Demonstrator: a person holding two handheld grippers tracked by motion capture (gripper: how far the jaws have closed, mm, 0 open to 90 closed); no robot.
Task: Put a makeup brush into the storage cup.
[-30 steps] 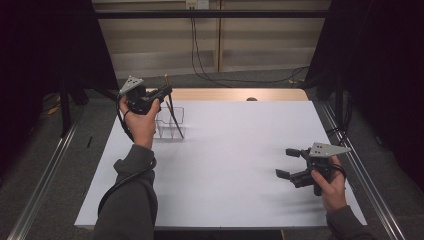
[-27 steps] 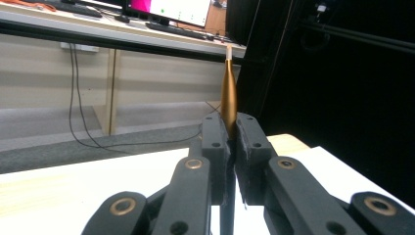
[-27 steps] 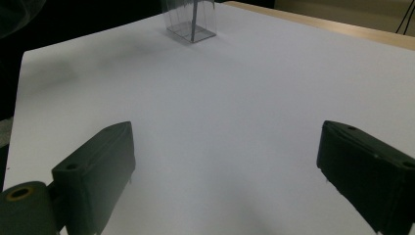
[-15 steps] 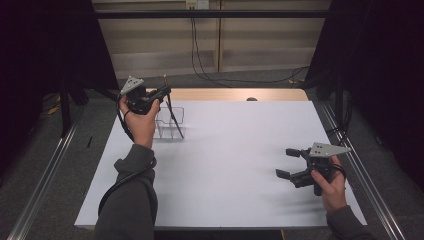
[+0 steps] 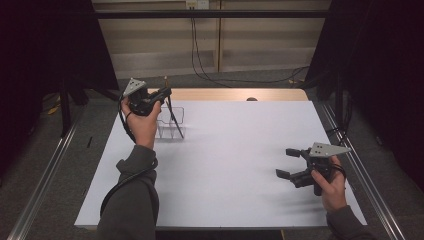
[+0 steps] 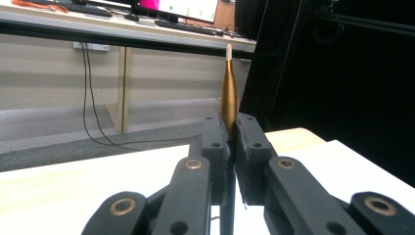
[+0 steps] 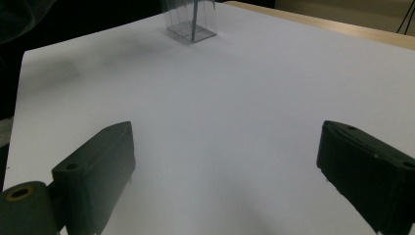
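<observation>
The slender stick is showing a tapered golden-brown upper part with a pale tip in the left gripper view, and a thin dark shaft in the high view, slanting down into the clear plastic box. That box is standing on the white table near its far left corner, and the right gripper view is showing it as a transparent, straight-walled container with the dark shaft inside.

Compared with the earlier high views, nothing is differing: both hands, both grippers, the stick and the box are sitting in the same places.

The left gripper is pinching the stick between its two black jaws, which are pressed tight against it, well up the stick and above the box. The left hand is holding the gripper raised over the far left of the table, the sleeve coming in from the bottom edge. The right gripper is hovering low over the near right of the table, its jaws spread wide with only bare table between them, pointing leftward across the table, with the right hand gripping it from behind.
</observation>
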